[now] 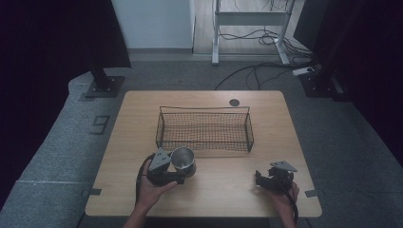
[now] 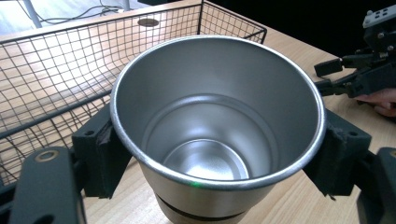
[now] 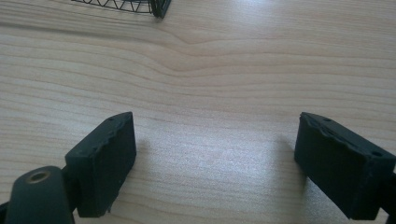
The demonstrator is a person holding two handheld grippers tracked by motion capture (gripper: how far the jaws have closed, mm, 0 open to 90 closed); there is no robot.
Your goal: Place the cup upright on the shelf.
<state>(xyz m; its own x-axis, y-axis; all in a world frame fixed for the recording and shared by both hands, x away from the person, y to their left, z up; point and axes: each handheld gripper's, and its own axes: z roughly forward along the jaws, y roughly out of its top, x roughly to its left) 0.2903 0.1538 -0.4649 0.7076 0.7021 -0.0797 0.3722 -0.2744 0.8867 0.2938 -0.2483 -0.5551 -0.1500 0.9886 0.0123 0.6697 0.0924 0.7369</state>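
The left gripper (image 2: 217, 154) has its two black fingers (image 2: 100, 154) pressed against opposite sides of a metal cup (image 2: 217, 126), one pad on each flank just below the rolled rim, so the cup is gripped between them. The cup stands upright with its mouth open to the camera; its interior is bare metal and a dark band runs around the lower body. In the high view the left gripper (image 1: 177, 172) and the cup (image 1: 183, 160) sit at the near left of the wooden surface (image 1: 209, 190), with the cup just in front of the near wall of a black wire basket (image 1: 204, 129); whether the base of the cup touches the surface cannot be told. The person's left hand (image 1: 151, 190) grips the body of the gripper from below. The right gripper (image 3: 215, 158) has its fingers (image 3: 105, 158) spread wide apart with only bare wood grain between them; nothing is held. A corner of the wire basket (image 3: 140, 5) appears at the top edge of the right gripper view. In the high view the right gripper (image 1: 264, 179) rests low at the near right of the surface, well apart from the cup, with the right hand (image 1: 285, 197) behind it. The basket occupies the centre of the surface, and a round dark grommet (image 1: 234, 102) lies beyond it near the far edge.
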